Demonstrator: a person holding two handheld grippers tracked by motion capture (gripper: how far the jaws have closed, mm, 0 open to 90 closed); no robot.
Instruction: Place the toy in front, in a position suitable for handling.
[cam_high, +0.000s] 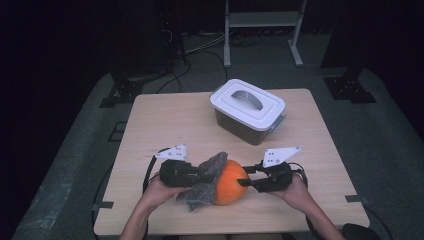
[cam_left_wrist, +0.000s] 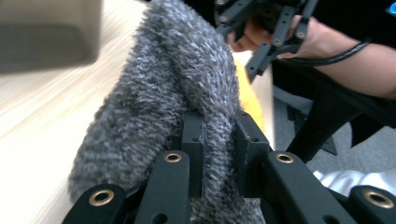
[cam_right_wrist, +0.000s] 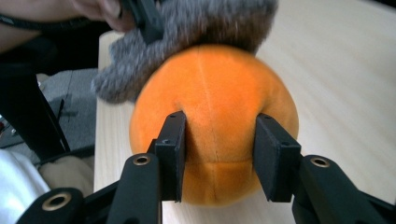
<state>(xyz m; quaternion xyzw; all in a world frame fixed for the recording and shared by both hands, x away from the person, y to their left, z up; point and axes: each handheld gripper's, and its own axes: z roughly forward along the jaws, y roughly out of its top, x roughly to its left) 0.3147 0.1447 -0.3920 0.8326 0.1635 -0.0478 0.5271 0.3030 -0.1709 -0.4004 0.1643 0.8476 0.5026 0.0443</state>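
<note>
The left gripper (cam_left_wrist: 219, 140) has its jaws pressed nearly together, pinching a fold of the fuzzy grey cloth (cam_left_wrist: 163, 93). From that pinch the cloth runs away from the jaws along their line and drapes onto the near side of the orange plush pumpkin (cam_high: 231, 182). In the high view its long axis slants from the table edge below the left gripper up toward the pumpkin's top.

The right gripper (cam_right_wrist: 218, 156) stands about half spread, both pads pressing into the pumpkin's soft sides. The pumpkin sits on the wooden table (cam_high: 165, 120) between the two grippers, its seams running straight away from the right gripper's jaws. Beyond both grippers stands a lidded storage box (cam_high: 247, 110).
</note>
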